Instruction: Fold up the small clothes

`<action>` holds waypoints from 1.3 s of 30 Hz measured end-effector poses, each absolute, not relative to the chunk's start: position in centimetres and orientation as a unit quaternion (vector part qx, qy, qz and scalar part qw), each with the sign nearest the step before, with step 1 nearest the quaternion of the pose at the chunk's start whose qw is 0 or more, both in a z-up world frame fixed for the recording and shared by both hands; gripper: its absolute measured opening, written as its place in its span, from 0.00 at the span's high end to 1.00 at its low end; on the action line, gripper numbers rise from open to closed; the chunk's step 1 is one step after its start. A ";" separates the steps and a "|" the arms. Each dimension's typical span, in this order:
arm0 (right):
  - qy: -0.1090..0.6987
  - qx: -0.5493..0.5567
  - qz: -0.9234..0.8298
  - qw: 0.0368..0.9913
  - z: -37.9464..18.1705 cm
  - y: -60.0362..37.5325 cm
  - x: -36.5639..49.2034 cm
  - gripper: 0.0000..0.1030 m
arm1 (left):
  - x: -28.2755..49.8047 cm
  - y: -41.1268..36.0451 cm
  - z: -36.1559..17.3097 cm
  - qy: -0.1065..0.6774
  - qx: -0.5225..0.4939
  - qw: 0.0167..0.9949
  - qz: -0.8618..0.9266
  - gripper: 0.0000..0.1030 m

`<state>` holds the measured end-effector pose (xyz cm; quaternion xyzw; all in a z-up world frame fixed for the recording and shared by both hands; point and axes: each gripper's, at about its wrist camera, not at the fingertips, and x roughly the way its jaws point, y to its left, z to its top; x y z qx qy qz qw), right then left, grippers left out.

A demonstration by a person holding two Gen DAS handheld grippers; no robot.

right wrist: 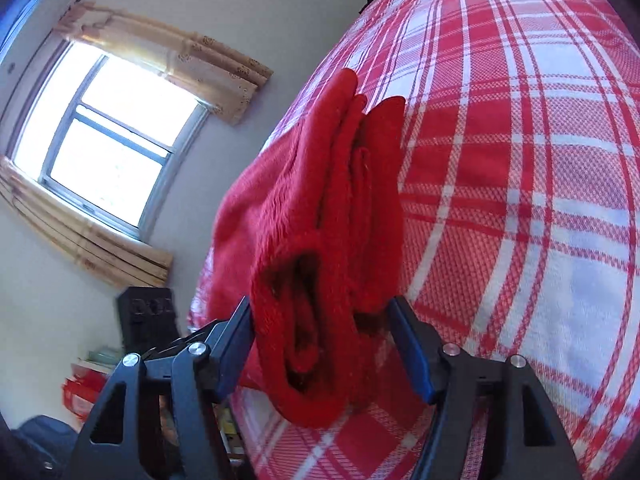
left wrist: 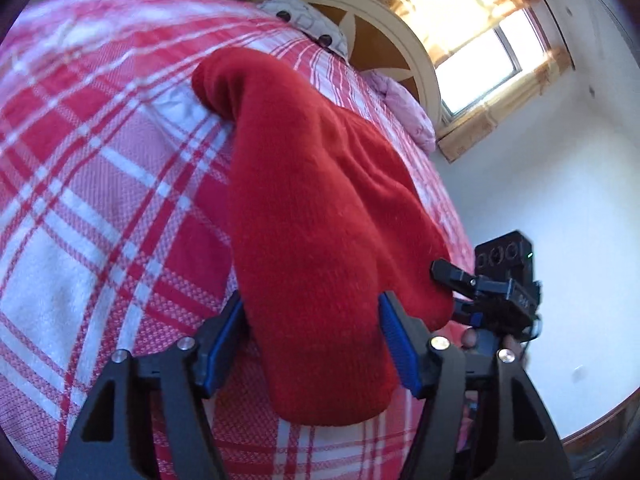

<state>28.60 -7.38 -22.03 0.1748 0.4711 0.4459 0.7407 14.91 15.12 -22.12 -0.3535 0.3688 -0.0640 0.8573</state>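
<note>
A red knitted garment (left wrist: 316, 216) lies folded over on the red-and-white plaid bedspread (left wrist: 100, 184). My left gripper (left wrist: 312, 328) has its jaws around the garment's near end, with the cloth filling the gap between the blue pads (left wrist: 400, 344). My right gripper (right wrist: 320, 340) is closed on the bunched, layered edge of the same garment (right wrist: 332, 208). The right gripper also shows in the left wrist view (left wrist: 496, 284) at the garment's right side. Both hold the cloth slightly raised off the bed.
A wooden headboard (left wrist: 384, 36) and pillows (left wrist: 404, 108) stand at the far end of the bed. A curtained window (right wrist: 108, 136) is on the wall beside it. Books and red items (right wrist: 88, 384) lie on the floor beside the bed.
</note>
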 end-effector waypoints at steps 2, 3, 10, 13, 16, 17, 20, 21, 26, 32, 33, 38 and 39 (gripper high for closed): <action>0.477 0.143 0.441 0.747 -22.0 -6.3 27.9 0.52 | 15.3 14.6 -21.8 0.370 -0.341 0.862 -0.061 0.34; 0.489 0.129 0.434 0.745 -22.1 -5.7 27.5 0.64 | 15.5 14.6 -21.8 0.373 -0.345 0.860 -0.057 0.43; 0.488 0.130 0.438 0.743 -20.0 -6.1 24.8 0.75 | 14.4 14.2 -20.7 0.411 -0.379 0.825 -0.083 0.55; 0.510 0.092 0.403 0.754 -20.3 -6.4 23.9 0.75 | 13.5 13.2 -21.4 0.447 -0.355 0.818 -0.079 0.55; 0.527 0.090 0.379 0.755 -22.2 -6.2 24.0 0.74 | 13.4 13.4 -22.2 0.447 -0.365 0.813 -0.080 0.55; 0.524 0.098 0.380 0.756 -22.4 -6.2 24.0 0.74 | 13.5 13.4 -22.0 0.448 -0.361 0.814 -0.082 0.55; 0.518 0.099 0.373 0.763 -22.2 -6.9 23.4 0.73 | 13.3 13.2 -21.4 0.452 -0.348 0.817 -0.084 0.55; 0.516 0.094 0.366 0.769 -22.2 -7.4 23.6 0.70 | 13.4 13.1 -21.0 0.453 -0.341 0.820 -0.081 0.53; 0.432 0.058 0.318 0.842 -17.2 -9.8 21.6 0.55 | 12.5 15.3 -17.0 0.403 -0.266 0.875 0.009 0.23; 0.348 0.080 0.415 0.837 -13.7 -7.0 21.1 0.48 | 15.3 15.2 -15.1 0.313 -0.179 0.930 0.064 0.15; 0.350 0.077 0.428 0.830 -14.3 -5.8 21.4 0.48 | 16.1 15.4 -15.2 0.306 -0.173 0.934 0.067 0.13; 0.417 0.102 0.396 0.812 -20.0 -3.4 24.9 0.49 | 20.7 15.8 -19.0 0.355 -0.120 0.921 0.104 0.06; 0.412 0.114 0.390 0.815 -20.7 -4.1 25.5 0.49 | 21.6 15.9 -20.3 0.382 -0.120 0.910 0.109 0.06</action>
